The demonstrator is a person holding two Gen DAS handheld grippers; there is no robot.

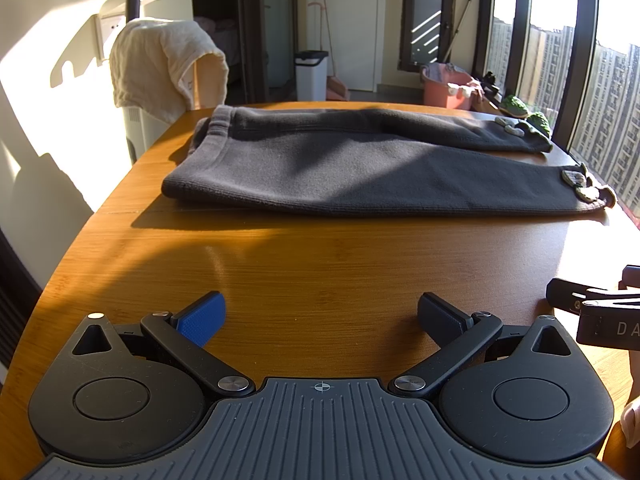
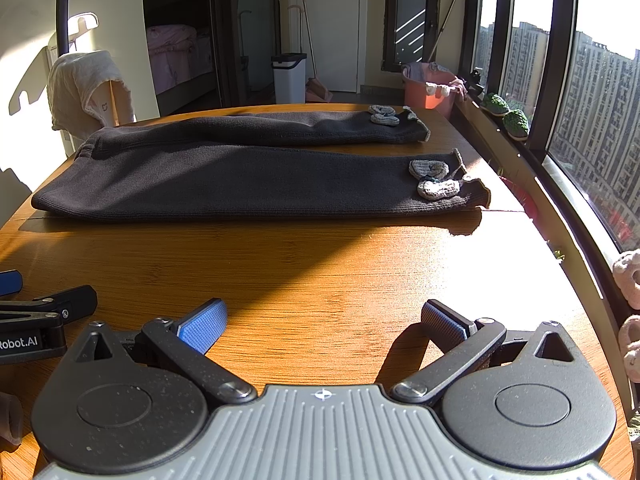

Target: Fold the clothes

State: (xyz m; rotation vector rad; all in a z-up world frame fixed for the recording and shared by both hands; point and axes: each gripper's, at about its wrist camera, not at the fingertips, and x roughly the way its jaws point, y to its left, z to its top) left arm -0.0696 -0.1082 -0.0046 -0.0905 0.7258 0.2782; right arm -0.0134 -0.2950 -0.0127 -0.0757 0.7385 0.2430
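A pair of dark grey knit trousers [image 1: 360, 168] lies flat across the far half of the wooden table [image 1: 320, 264], waistband to the left, legs running right. Small grey knitted patches [image 2: 434, 178] sit near both cuffs. The trousers also show in the right wrist view [image 2: 240, 176]. My left gripper [image 1: 320, 320] is open and empty, low over the near table, well short of the trousers. My right gripper [image 2: 324, 326] is open and empty too, beside the left one. Each gripper's side shows at the edge of the other's view.
A cream towel [image 1: 164, 64] hangs over a chair behind the table's far left. A white bin [image 1: 311, 74] and a pink tub [image 1: 446, 86] stand on the floor beyond. Windows and a sill with green plants [image 2: 506, 116] run along the right.
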